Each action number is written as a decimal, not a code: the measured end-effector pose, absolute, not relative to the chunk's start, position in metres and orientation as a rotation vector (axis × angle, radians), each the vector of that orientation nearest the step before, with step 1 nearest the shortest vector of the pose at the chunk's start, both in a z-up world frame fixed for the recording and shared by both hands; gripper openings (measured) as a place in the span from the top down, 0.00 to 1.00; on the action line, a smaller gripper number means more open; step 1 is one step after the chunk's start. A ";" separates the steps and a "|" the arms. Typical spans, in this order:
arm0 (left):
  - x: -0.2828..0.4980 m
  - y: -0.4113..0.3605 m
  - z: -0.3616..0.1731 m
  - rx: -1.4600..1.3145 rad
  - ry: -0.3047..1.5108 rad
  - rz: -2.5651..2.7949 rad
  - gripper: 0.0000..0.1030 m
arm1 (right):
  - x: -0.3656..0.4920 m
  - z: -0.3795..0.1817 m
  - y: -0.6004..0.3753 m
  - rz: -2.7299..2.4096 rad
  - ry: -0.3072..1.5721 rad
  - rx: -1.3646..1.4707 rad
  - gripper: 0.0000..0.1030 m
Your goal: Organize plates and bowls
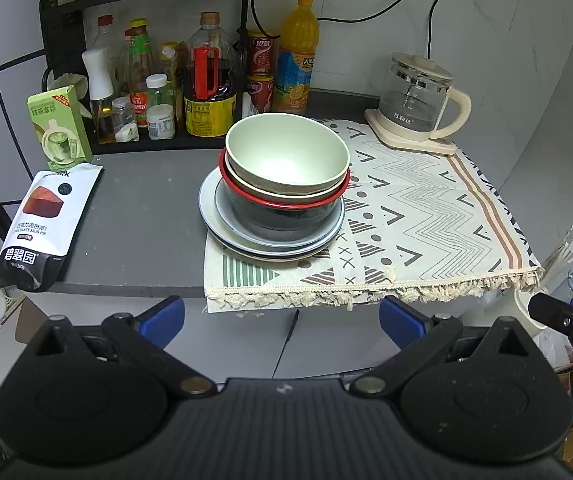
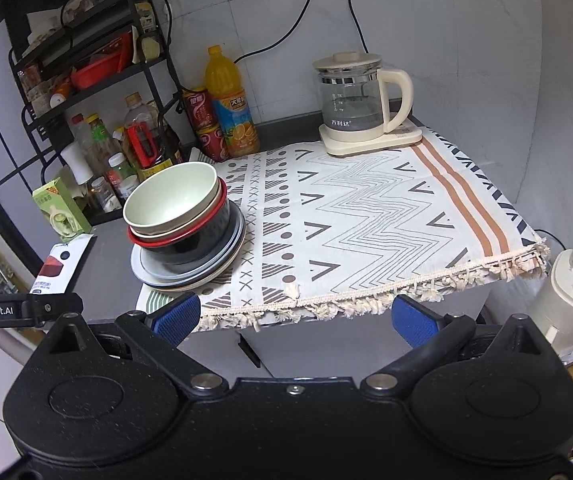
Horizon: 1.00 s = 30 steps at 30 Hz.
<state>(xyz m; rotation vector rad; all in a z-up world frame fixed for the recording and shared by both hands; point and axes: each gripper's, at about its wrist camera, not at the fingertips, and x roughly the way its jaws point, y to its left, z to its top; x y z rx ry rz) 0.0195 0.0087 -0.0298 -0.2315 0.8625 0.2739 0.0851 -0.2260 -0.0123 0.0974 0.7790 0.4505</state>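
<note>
You had even, fairly soft indoor light in both wrist views, bright enough to read labels. It seemed to come from above: the inside of the green bowl [image 1: 286, 152] carried a pale glare patch, and the glass kettle [image 1: 416, 96] showed small highlights. Shadows were weak; only a soft one lay on the grey counter [image 1: 146, 200] beside the stacked dishes. Focus was sharp at centre, with no motion blur. Fisheye distortion bent the wall tiles and the patterned cloth [image 2: 366, 216] toward the rims, and the corners fell to dark vignette.
</note>
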 end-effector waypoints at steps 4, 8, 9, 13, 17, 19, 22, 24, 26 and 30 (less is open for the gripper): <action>0.016 0.011 -0.029 -0.224 0.856 0.267 0.00 | 0.082 -0.011 -0.227 0.435 0.780 0.094 0.00; 0.014 0.012 -0.030 -0.224 0.853 0.270 0.00 | 0.076 -0.010 -0.226 0.439 0.766 0.089 0.00; 0.013 0.013 -0.030 -0.227 0.852 0.269 0.00 | 0.075 -0.010 -0.225 0.441 0.763 0.086 0.00; 0.012 0.015 -0.031 -0.232 0.852 0.268 0.00 | 0.075 -0.009 -0.225 0.441 0.751 0.089 0.00; 0.012 0.013 -0.030 -0.229 0.848 0.272 0.00 | 0.076 -0.009 -0.227 0.443 0.755 0.090 0.00; 0.012 0.012 -0.030 -0.225 0.849 0.265 0.00 | 0.077 -0.009 -0.227 0.442 0.756 0.092 0.00; 0.012 0.010 -0.028 -0.214 0.847 0.255 0.00 | 0.077 -0.008 -0.227 0.441 0.745 0.090 0.00; 0.012 0.010 -0.028 -0.218 0.846 0.249 0.00 | 0.078 -0.008 -0.227 0.441 0.741 0.090 0.00; 0.011 0.010 -0.028 -0.214 0.845 0.248 0.00 | 0.077 -0.008 -0.226 0.442 0.739 0.088 0.00; 0.011 0.010 -0.027 -0.219 0.845 0.245 0.00 | 0.077 -0.009 -0.224 0.446 0.744 0.080 0.00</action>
